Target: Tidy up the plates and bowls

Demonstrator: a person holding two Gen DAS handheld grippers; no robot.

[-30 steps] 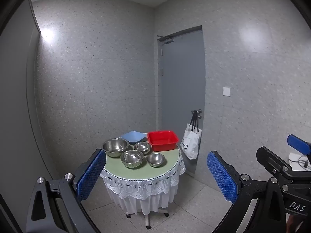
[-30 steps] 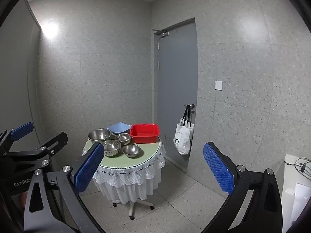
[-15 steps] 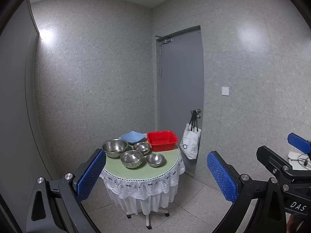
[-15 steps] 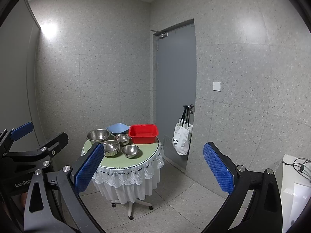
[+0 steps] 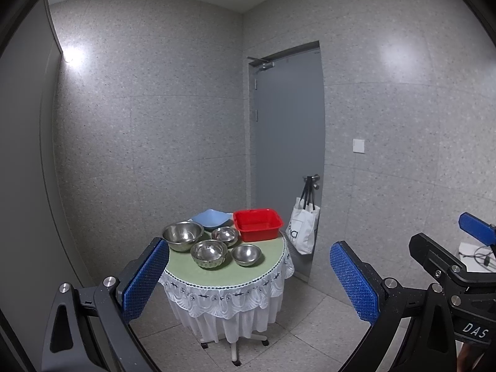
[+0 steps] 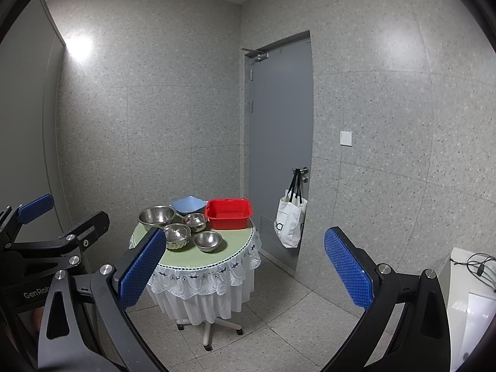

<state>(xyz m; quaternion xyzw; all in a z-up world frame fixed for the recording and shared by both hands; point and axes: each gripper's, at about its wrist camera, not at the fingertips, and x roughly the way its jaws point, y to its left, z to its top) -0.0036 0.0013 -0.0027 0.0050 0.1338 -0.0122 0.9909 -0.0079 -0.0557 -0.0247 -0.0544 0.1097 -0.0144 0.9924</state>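
A small round table (image 5: 266, 266) with a green top and white lace skirt stands some way ahead. On it are several steel bowls: a large one (image 5: 182, 235) at the left, a ribbed one (image 5: 209, 252) in front, two smaller ones (image 5: 246, 254) (image 5: 225, 235). A blue plate (image 5: 210, 218) lies at the back beside a red plastic tub (image 5: 257, 224). My left gripper (image 5: 248, 282) is open and empty, far from the table. My right gripper (image 6: 245, 266) is open and empty too; the same table (image 6: 238, 241), tub (image 6: 228, 213) and plate (image 6: 188, 204) show in its view.
A grey door (image 5: 286, 155) is behind the table, with a white tote bag (image 5: 302, 228) hanging on its handle. Speckled grey walls close the corner. A white surface with cables (image 6: 474, 279) is at the right. The floor is tiled.
Both views have drifted slightly; the table sits a little lower and further left in the frames. Nothing on the table has moved. Both grippers stay open.
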